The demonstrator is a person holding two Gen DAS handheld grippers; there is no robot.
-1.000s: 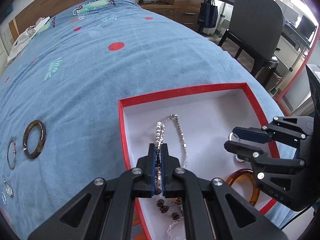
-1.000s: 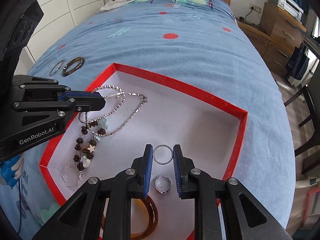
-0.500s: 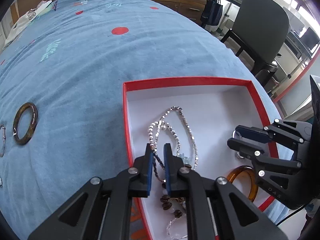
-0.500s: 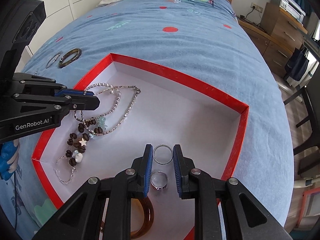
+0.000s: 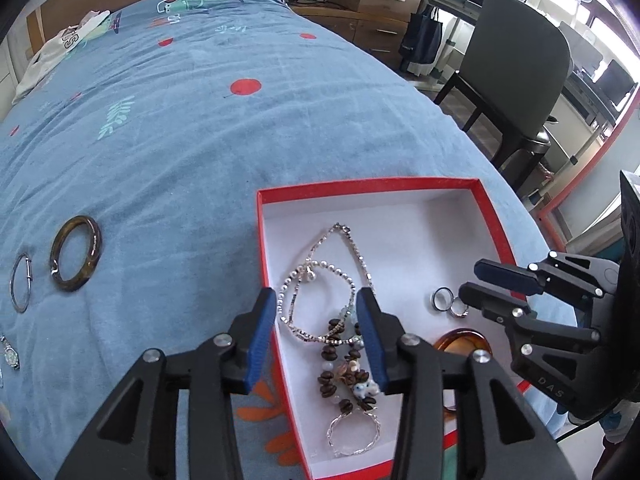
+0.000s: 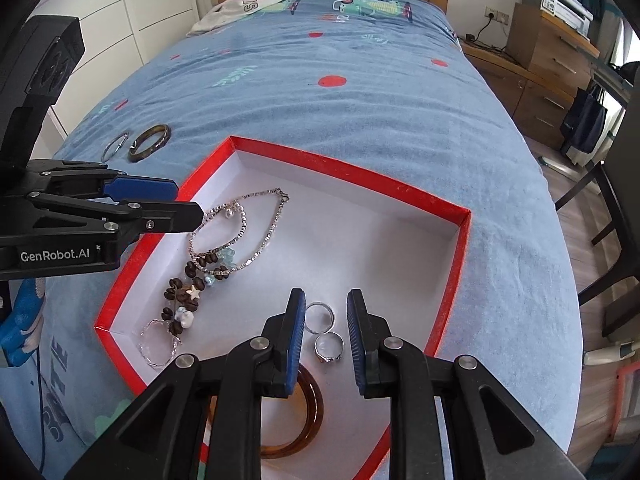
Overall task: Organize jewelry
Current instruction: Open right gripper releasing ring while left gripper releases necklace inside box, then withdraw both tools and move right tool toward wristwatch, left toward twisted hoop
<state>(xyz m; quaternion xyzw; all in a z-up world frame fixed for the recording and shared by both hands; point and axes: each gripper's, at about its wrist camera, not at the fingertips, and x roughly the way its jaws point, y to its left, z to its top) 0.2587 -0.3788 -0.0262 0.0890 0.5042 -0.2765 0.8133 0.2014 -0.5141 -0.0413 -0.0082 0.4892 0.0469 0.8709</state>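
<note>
A red box with a white inside (image 5: 360,188) (image 6: 360,174) lies on the blue bedspread. In it lie silver and pearl chains (image 5: 320,276) (image 6: 240,224), a brown bead strand (image 5: 340,360) (image 6: 188,292), two silver rings (image 5: 448,302) (image 6: 324,332) and an amber bangle (image 6: 296,420). My left gripper (image 5: 320,320) (image 6: 184,204) is open and empty above the chains at the box's left wall. My right gripper (image 6: 324,328) (image 5: 476,284) is open and empty, its jaws either side of the rings. A brown bangle (image 5: 76,254) (image 6: 150,142) and a thin silver bangle (image 5: 20,282) (image 6: 114,146) lie on the bedspread left of the box.
A small watch (image 5: 10,356) lies at the bed's left edge. A white garment (image 6: 240,4) lies near the wooden headboard. A dark chair (image 5: 516,76) and wooden drawers (image 6: 548,52) stand to the right of the bed.
My left gripper has opened and let go of the chain, which now lies in the box, and has drawn back a little. My right gripper has hardly moved.
</note>
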